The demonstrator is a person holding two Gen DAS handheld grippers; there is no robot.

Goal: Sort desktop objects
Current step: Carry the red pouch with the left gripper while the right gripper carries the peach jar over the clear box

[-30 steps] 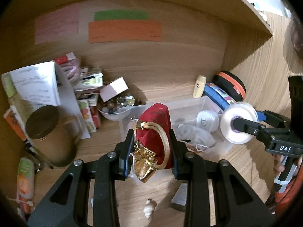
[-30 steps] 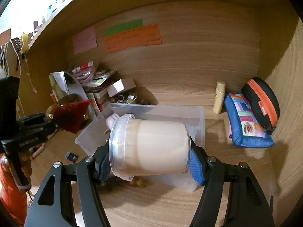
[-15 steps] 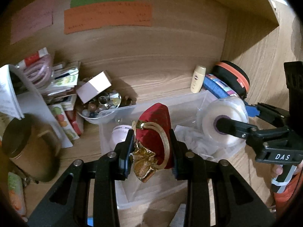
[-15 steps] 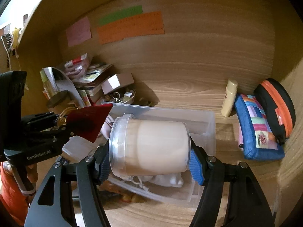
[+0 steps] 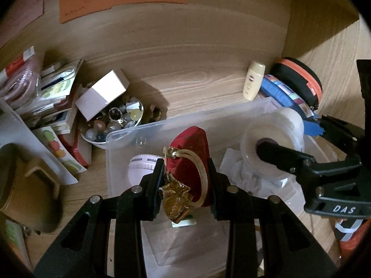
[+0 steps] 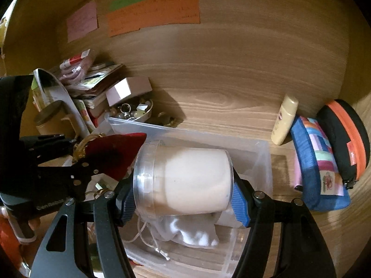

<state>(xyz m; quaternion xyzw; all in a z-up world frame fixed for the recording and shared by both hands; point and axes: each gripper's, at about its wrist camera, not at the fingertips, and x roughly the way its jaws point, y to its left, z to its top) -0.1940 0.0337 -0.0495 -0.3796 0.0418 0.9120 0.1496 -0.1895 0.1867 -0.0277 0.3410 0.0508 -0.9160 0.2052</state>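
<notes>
- Left wrist view, far left: a brown lidded mug and a leaning stack of booklets stand on the wooden surface, with a white bowl of beads just beside the clear plastic bin.
- Over the last second both tools have travelled forward from in front of the bin to above its open top, so the contents inside now fill the lower part of both views.
- Left gripper: its jaws are clamped on a red pouch with a gold ornament, held above the bin's left half, over a white round puff case lying inside.
- Right gripper: its jaws are pressed against both ends of a clear jar of cream-coloured pads, held sideways above a crumpled white drawstring bag in the bin's right half.
- Right of the bin, a cream bottle, a blue patchwork pouch and a black case with an orange zip stand against the wall, apart from the bin.
- By my reading, both items are now placed for release into the bin; opening the jaws seems the next step, though neither item rests on anything yet.
</notes>
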